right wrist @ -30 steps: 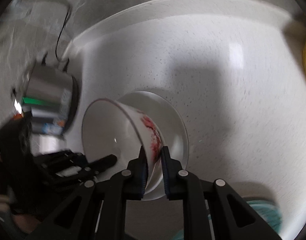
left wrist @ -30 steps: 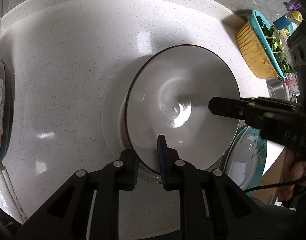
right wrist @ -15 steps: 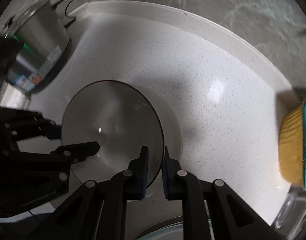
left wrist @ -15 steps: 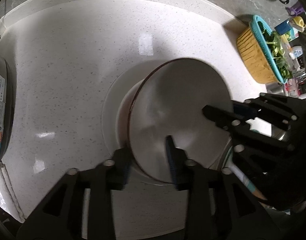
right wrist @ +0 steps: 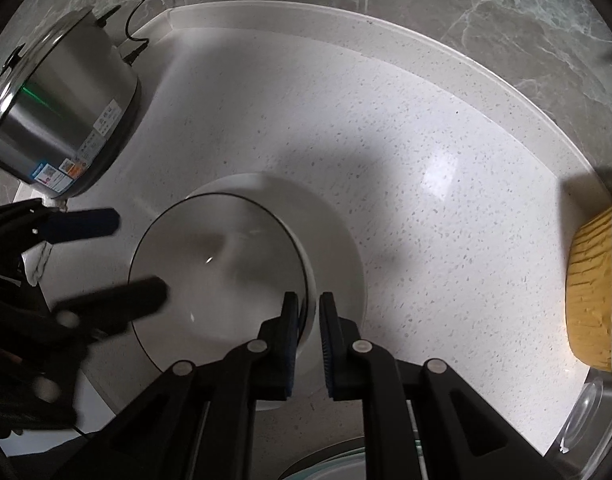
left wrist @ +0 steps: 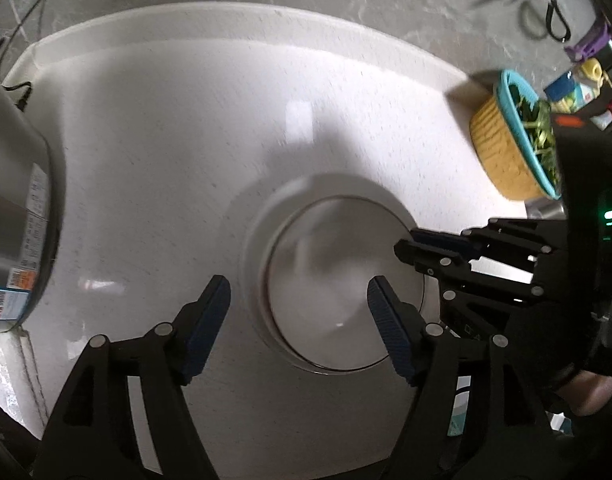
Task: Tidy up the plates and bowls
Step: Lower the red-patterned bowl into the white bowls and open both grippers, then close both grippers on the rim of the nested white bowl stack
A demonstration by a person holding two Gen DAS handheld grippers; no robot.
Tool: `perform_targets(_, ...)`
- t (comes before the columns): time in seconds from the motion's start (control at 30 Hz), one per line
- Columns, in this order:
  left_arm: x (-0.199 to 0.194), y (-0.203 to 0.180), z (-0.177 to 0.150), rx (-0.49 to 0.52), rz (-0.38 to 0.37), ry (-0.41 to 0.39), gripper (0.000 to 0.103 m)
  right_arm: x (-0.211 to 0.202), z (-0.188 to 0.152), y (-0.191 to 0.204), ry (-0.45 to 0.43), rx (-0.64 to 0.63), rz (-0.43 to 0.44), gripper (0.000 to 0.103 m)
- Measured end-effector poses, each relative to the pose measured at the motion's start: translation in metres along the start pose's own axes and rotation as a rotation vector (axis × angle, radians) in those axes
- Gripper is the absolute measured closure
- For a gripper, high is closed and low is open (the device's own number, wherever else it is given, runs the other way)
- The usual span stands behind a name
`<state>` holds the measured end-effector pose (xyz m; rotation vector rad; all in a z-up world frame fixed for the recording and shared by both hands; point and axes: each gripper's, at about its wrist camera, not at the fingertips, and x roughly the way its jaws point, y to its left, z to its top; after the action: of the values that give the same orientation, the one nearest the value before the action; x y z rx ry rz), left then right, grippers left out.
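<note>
**Bowl seated on plate: left gripper spread, right gripper on the rim**

My left gripper (left wrist: 298,294) has its jaws spread wide. The blue pads stand on either side of the near-left part of the bowl (left wrist: 341,292), and I see no contact with it. The view from this gripper is motion-blurred, so fine edges are unclear.

My right gripper (right wrist: 307,312) has its jaws drawn close together around the bowl's (right wrist: 218,276) right rim. The thin dark-edged rim passes between the two pads; the inner finger lies over the bowl's interior and the outer finger lies outside its wall.

The bowl is grey-white inside with a dark line along its edge. It sits upright on a white plate (right wrist: 337,240), which rests on the speckled white tabletop (right wrist: 425,140). The plate's margin shows wider on the far and right sides.

A steel cooker (right wrist: 62,120) with labels stands at the far left of the tabletop. A yellow basket (left wrist: 501,152) with a teal liner and green leaves stands at the right. A teal-rimmed plate edge (right wrist: 329,464) shows at the bottom, beneath my right gripper.
</note>
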<state>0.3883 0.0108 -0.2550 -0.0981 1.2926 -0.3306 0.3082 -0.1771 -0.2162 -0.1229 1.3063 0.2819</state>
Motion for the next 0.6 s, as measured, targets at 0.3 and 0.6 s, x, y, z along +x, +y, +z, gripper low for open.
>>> perform_targets(0.3, -0.022, 0.03, -0.007, -0.03, -0.008, -0.08, 0.031, -0.019, 0.0, -0.023, -0.062, 0.064, 0.043, 0.06)
perform_targets(0.6, -0.014, 0.08, -0.036, -0.13, -0.087, -0.1, 0.031, -0.047, -0.013, -0.078, -0.145, 0.182, 0.154, 0.046)
